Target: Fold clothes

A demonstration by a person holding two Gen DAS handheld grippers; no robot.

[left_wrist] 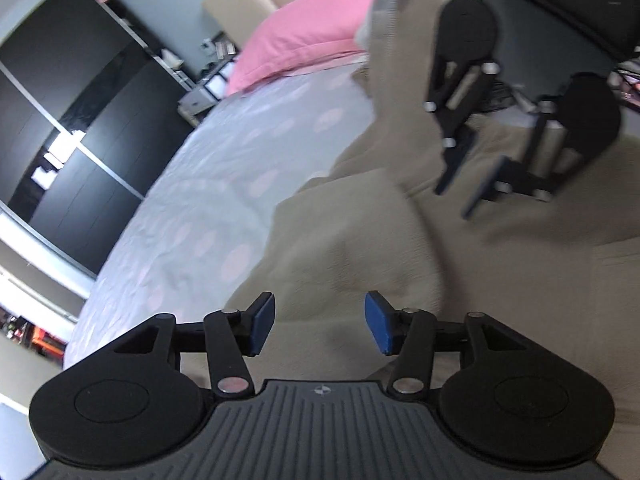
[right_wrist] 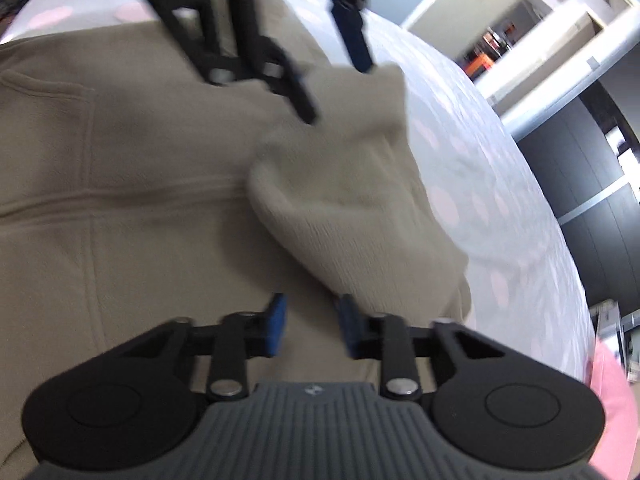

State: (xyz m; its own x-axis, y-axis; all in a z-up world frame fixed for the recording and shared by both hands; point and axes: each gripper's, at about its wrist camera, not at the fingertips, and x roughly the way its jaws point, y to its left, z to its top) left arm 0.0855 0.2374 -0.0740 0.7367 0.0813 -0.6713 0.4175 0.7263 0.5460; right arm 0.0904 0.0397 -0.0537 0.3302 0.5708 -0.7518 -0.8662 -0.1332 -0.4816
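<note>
Right wrist view, near to far: right gripper (right_wrist: 310, 326), fingers spread and gripping nothing, hangs just above a beige sweater (right_wrist: 120, 200) lying on the bed (right_wrist: 500, 184). A folded-over sleeve (right_wrist: 352, 208) lies directly ahead of its fingers, long axis running away from them toward the left gripper (right_wrist: 336, 80), also spread, empty, at the cuff end. Fabric looks soft, thick, slightly rumpled. Beyond, a pink pillow (left_wrist: 304, 36).

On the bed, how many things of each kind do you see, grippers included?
Beige garment: 1
Pink pillow: 1
Grippers: 2, the left gripper and the right gripper, both open
Total: 4
All lie on or hover over the dotted bedspread.
</note>
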